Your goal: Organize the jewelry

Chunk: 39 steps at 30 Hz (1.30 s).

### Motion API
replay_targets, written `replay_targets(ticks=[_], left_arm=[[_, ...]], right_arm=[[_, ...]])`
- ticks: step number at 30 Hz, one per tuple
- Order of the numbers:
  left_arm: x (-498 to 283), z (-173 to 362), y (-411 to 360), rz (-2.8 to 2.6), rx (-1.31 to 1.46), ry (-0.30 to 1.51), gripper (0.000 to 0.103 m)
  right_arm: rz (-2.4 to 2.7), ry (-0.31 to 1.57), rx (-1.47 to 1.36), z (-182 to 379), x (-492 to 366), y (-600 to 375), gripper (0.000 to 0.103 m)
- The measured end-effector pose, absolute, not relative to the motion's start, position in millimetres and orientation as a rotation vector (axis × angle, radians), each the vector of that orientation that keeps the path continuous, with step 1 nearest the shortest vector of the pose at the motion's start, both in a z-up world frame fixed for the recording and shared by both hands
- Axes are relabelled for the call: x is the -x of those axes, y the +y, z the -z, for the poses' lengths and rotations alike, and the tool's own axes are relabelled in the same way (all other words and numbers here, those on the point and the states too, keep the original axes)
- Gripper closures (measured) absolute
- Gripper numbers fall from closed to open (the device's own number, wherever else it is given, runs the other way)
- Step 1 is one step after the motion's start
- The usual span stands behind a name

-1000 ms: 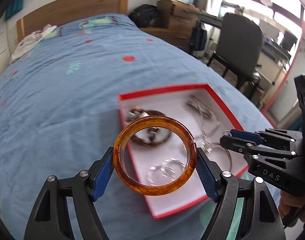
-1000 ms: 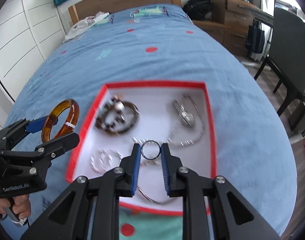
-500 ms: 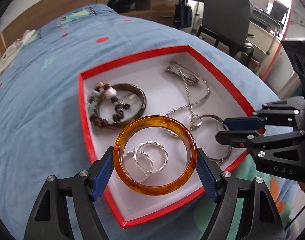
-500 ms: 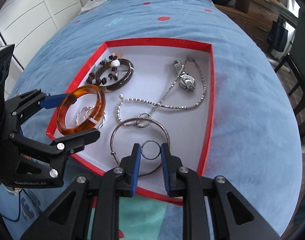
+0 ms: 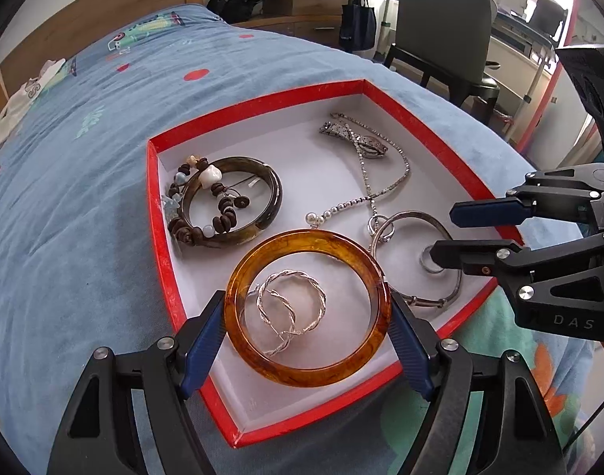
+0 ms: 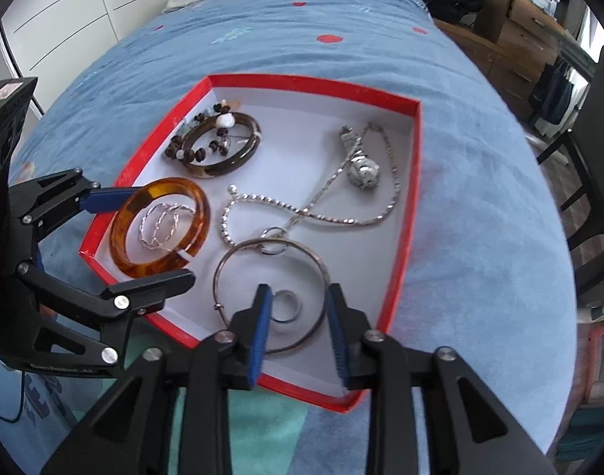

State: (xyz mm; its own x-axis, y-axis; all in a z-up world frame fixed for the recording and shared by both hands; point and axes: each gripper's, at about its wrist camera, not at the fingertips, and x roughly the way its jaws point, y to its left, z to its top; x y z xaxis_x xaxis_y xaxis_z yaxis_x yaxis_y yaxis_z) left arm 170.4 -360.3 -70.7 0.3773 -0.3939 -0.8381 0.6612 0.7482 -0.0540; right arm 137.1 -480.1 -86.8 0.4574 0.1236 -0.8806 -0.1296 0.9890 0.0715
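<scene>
Left gripper [image 5: 307,340] fingers clamped on amber bangle [image 5: 307,308] over near corner of red tray [image 5: 238,107]; right gripper [image 6: 300,330] fingers apart, small ring [image 6: 286,306] lying between them on tray floor

Ring [image 5: 431,264] partly behind right finger [image 5: 472,255] in left view — bangle [image 6: 159,226] near rim hidden by left finger [image 6: 155,289]; chair [image 6: 596,166] cropped.

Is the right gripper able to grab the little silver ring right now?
Probably yes. The right gripper is open, and the little silver ring lies loose on the box floor between its fingers, nothing covering it.
</scene>
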Motion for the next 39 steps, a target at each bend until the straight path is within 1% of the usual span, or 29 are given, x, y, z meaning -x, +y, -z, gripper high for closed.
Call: replay_targets(ticks=[7,11,15,34,39], left_arm=[[-158,54,-347,0.670,-0.287,0.955,0.025],[-145,35,-334,0.638,-0.236,0.915,0.020],[-129,20,-325,0.606,-0.204,0.878,0.017],[-57,-12,-292,0.535,-0.153,0.798,0.016],[-46,-18,-280,0.509,-0.139,0.770,0.015]], right_arm=[[-0.130,1.074,0.000,77,-125,-478,0.069],[-0.105,1.030,-0.045,63,-108,-477,0.068],[-0.082,0.992,-0.093,53,-90,-473,0.068],[-0.025,0.885,-0.175,16,-10,-442,0.067],[-0.006,0.858,-0.195,12,4,-436,0.063]])
